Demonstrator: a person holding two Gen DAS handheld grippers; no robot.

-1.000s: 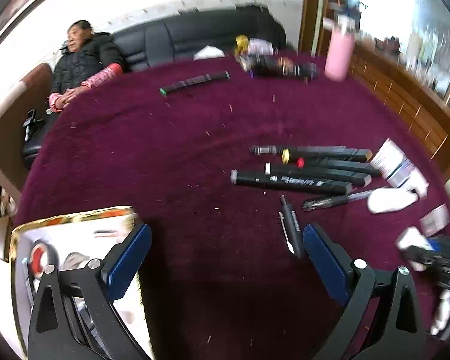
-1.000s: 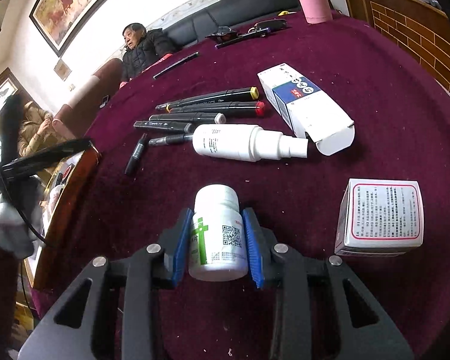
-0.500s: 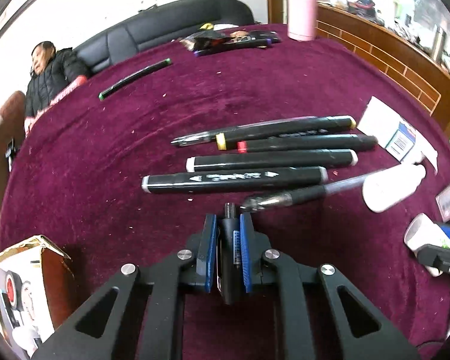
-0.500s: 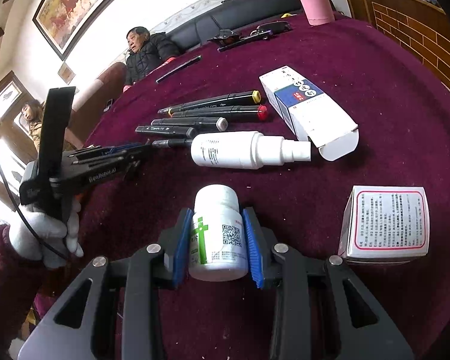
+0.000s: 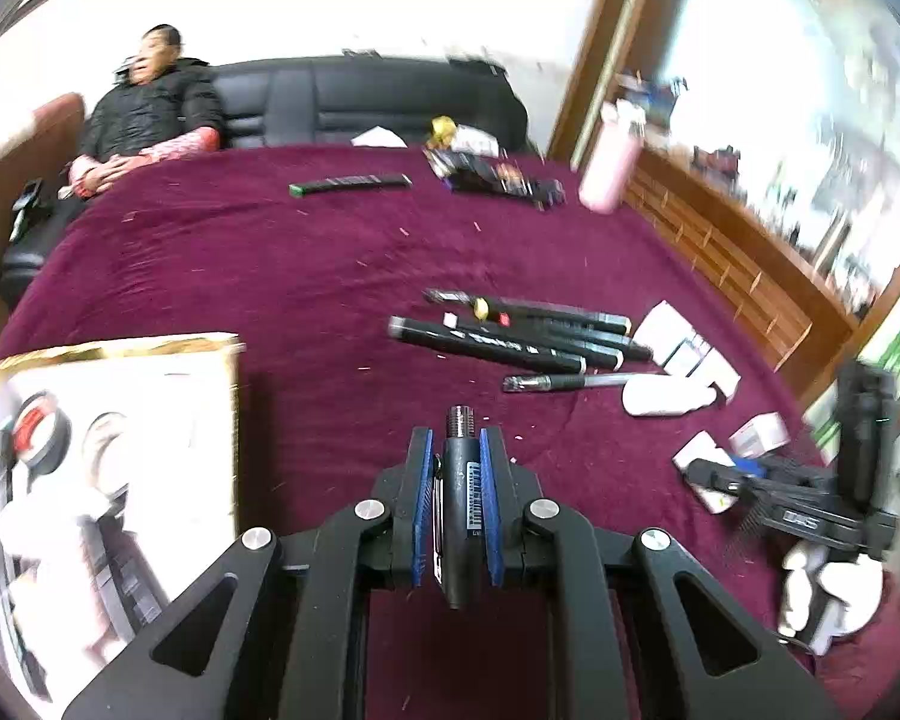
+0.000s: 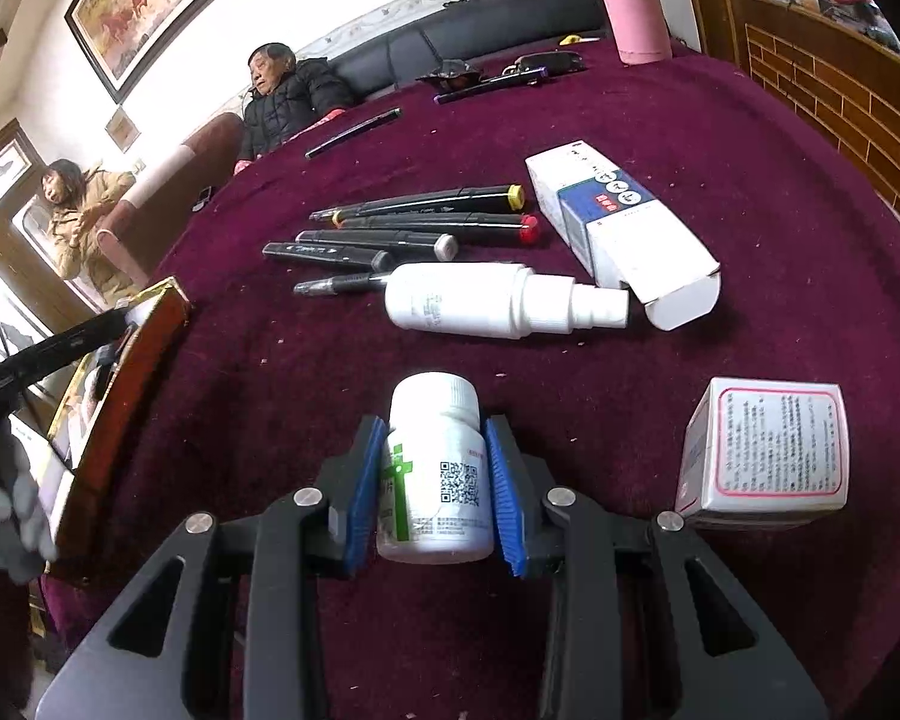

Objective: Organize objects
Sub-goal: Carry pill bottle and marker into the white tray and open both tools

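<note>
Blurred box (image 5: 108, 456) contents, edge-cropped

Desk (image 6: 750, 138) is covered in deep maroon cloth flecked with pale lint. Markers (image 6: 414, 222) are black, capped yellow, red and grey. Bottle (image 6: 435, 468) is white with a green cross and a black QR code. Flask (image 6: 633, 6) is pink, and the carton (image 6: 621, 228) is white with a blue panel.

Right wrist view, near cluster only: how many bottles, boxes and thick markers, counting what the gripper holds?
Bottles: 2 (spray bottle; pill bottle in the right hand-held gripper)
Boxes: 2 (long box; square box)
Thick markers: 4 (yellow-cap marker; red-cap marker; grey-cap marker; black-cap marker)
Total: 8
</note>
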